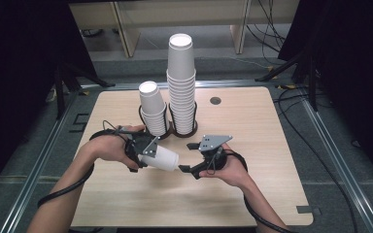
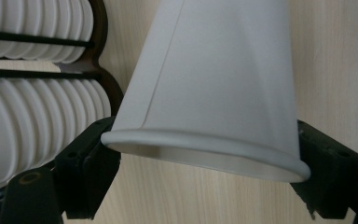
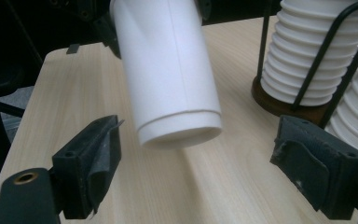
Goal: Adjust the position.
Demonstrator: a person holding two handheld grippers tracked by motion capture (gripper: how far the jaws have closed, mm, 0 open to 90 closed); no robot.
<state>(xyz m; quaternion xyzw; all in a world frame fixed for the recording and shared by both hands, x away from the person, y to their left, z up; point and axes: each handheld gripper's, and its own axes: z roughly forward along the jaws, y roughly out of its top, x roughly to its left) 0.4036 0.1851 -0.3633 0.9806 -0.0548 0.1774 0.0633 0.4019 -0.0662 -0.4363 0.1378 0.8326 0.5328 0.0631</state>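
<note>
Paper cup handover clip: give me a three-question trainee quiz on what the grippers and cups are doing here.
1. True or false: the left gripper is shut on the rim end of the paper cup.
2. How do the right gripper's jaws stand? A) shut on the cup's base B) open, one on each side of the base, not touching C) shut on nothing
3. Which stack stands higher in the rack, seen from the high view: the left stack or the right stack?

Key: 1 true; 2 B; 3 the right stack.
</note>
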